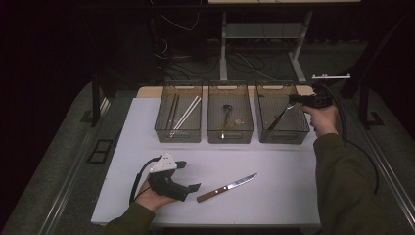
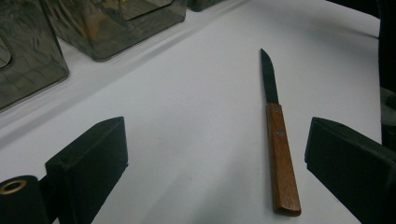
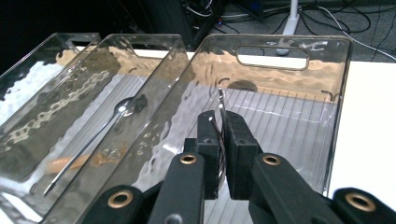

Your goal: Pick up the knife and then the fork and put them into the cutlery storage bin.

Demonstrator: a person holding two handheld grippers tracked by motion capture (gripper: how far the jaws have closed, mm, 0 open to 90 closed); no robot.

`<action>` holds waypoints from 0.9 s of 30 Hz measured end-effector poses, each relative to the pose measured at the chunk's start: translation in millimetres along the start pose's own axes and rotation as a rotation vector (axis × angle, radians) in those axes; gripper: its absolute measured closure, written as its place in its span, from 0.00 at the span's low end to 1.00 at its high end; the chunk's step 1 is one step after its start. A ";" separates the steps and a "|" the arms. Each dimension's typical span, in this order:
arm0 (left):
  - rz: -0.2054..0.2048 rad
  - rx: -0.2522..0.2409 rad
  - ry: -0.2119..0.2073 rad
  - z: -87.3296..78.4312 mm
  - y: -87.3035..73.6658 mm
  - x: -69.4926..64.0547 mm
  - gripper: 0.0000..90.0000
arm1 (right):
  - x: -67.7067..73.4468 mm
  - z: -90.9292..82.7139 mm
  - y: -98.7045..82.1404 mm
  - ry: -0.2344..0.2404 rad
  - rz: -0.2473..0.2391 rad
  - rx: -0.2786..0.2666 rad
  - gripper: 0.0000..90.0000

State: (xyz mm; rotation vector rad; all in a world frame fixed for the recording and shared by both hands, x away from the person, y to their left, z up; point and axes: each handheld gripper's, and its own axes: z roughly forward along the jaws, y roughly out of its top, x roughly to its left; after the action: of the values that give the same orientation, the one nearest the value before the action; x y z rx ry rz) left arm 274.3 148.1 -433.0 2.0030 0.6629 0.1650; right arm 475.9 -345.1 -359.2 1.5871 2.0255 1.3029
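Note:
My right gripper [image 1: 295, 100] hangs over the right-hand clear bin [image 1: 284, 137], shut on a thin metal utensil [image 1: 279, 117] that slants down into the bin. In the right gripper view the jaws [image 3: 223, 135] pinch the utensil [image 3: 221, 100] edge-on above the bin's ribbed floor [image 3: 289, 121]. A knife with a wooden handle [image 1: 226, 187] lies on the white table, blade pointing to the far right. My left gripper [image 1: 190, 176] rests near the table's front edge, just left of the knife, open. In the left gripper view the knife [image 2: 279, 154] lies between the jaws [image 2: 215, 158], close to the right one.
Three clear bins stand in a row at the table's far side. The left bin [image 1: 178, 133] holds chopsticks [image 1: 186, 113]. The middle bin [image 1: 230, 134] holds a spoon [image 1: 226, 115]. Cables and a desk frame [image 1: 223, 49] lie beyond on the dark floor.

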 end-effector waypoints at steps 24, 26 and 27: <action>-0.015 -0.003 -0.012 0.5 -0.1 1.9 0.05 | -17.8 8.4 -11.8 -0.175 -0.025 0.026 0.39; -0.015 -0.004 -0.011 0.6 -0.1 1.8 0.05 | -18.6 5.4 -11.8 -0.171 -0.020 0.020 0.37; -0.016 -0.005 -0.011 0.5 -0.1 1.9 0.05 | -18.7 3.5 -11.8 -0.170 -0.022 0.018 0.37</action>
State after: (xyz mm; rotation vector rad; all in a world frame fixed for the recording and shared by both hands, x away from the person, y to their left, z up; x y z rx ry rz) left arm 276.0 148.8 -433.6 1.9925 0.6703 0.1456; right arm 477.6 -359.8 -376.0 1.6187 1.9516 1.1045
